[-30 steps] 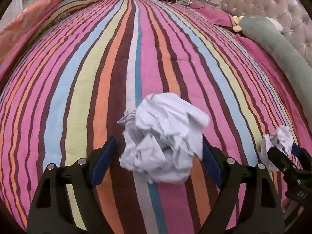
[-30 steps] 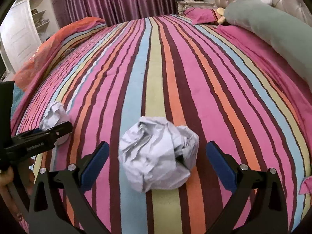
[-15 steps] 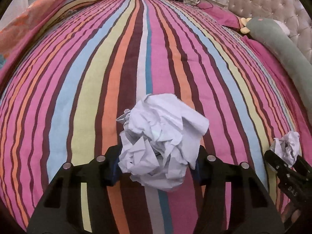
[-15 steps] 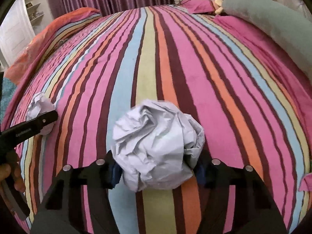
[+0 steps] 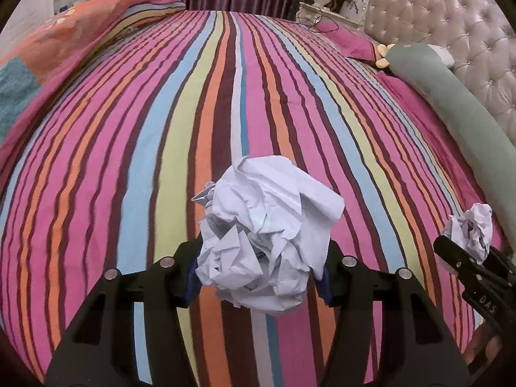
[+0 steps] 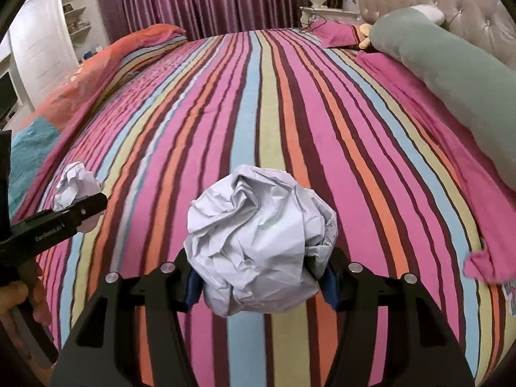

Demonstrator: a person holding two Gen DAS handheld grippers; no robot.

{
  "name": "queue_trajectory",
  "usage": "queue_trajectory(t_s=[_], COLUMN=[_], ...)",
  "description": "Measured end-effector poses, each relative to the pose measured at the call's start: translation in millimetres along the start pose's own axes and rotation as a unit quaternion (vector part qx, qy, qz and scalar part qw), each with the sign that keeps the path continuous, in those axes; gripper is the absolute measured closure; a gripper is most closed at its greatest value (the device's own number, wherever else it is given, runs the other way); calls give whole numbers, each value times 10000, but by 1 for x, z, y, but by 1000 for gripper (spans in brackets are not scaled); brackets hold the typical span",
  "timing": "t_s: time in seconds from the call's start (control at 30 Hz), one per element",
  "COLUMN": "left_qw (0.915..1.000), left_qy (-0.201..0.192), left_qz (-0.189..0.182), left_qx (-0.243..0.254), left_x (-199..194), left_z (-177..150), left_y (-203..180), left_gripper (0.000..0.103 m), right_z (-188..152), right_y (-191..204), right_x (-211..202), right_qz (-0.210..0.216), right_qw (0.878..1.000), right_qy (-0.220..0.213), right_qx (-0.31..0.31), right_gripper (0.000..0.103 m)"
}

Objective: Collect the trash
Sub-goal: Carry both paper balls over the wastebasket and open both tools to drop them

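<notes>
- A crumpled paper ball [image 5: 267, 245] is pinched by the left gripper [image 5: 259, 279] above the striped bedspread [image 5: 225, 103]; the blue pads are mostly hidden behind the paper.
- A second paper ball [image 6: 258, 242] is clamped in the right gripper [image 6: 261, 285] (its far side cannot be seen).
- The green bolster [image 6: 451, 74] is cut off at the picture's edge.
- A hand [image 6: 14, 293] is only partly visible.
</notes>
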State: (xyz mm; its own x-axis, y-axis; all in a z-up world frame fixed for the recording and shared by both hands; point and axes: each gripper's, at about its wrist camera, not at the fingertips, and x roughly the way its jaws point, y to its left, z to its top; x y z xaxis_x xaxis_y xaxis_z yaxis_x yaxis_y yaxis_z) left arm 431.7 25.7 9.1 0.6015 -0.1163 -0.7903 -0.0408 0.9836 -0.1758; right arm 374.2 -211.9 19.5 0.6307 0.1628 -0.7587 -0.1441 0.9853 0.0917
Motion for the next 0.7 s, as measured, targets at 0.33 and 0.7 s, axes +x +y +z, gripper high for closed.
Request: queue_trajectory(t_s=[0.33,0.7], left_qw=[10000,9997], left_qy=[14,212], left_qz=[0,-25], left_qx=[10,155], left_x=[-73,-127], left_z=[-82,-181], left_y=[5,11], left_gripper=[49,49], right_z=[-60,-124], right_y=[11,24], right_x=[-58,-106], right_qz=[274,465], right_qw=[9996,9987], right_qy=[74,183], right_qx=[52,101], right_gripper=[48,48])
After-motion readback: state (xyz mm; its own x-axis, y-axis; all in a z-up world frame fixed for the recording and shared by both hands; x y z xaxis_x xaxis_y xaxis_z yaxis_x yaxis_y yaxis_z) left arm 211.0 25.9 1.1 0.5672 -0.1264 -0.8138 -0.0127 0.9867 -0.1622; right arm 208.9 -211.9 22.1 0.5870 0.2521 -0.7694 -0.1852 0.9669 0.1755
